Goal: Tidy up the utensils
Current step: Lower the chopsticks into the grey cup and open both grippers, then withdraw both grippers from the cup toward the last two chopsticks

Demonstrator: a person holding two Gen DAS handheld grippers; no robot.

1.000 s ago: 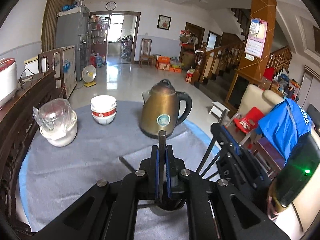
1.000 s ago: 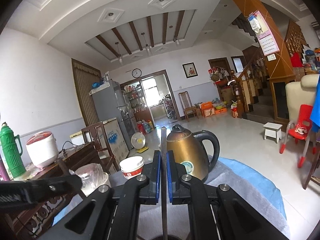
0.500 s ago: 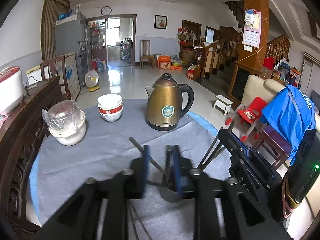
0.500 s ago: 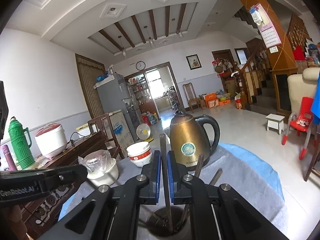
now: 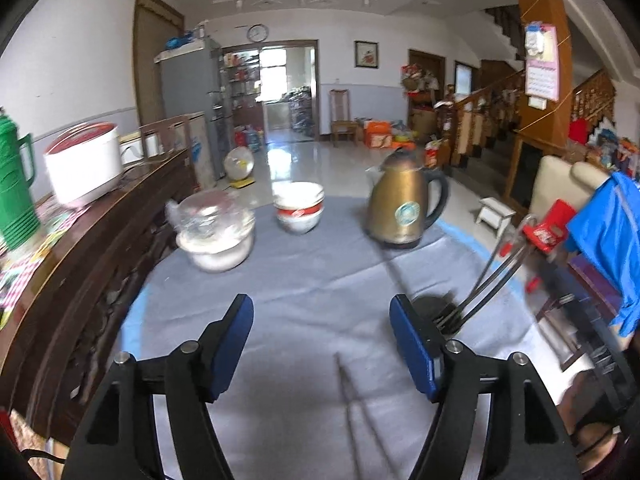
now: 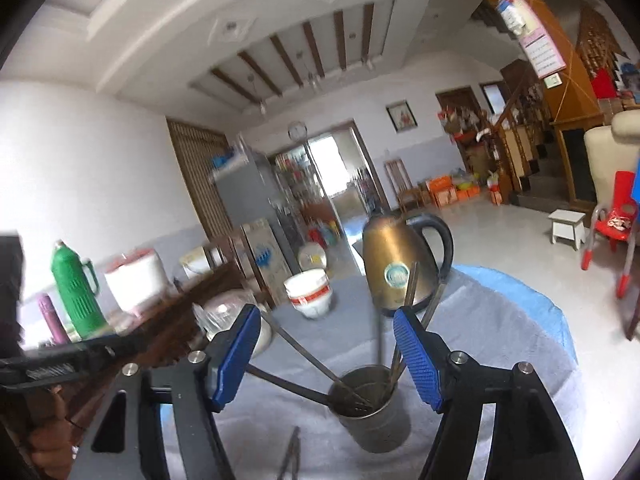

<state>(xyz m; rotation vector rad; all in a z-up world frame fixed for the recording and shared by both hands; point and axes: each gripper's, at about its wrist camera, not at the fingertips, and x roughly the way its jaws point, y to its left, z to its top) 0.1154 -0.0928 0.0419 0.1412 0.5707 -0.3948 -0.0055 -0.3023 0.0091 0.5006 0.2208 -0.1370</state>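
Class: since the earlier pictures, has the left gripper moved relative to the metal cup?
Yes. The left gripper has shifted leftward off the metal cup, which now sits right of it; its jaws have just been opening, empty.

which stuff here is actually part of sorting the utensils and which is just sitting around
Part of the job:
- round steel utensil cup
- long metal utensils standing in it
- thin metal utensil lying loose on the grey cloth

Just sitting around:
- brass-coloured electric kettle with black handle
- stacked white bowls with red band
- white bowl covered in clear plastic
- green thermos
- white rice cooker
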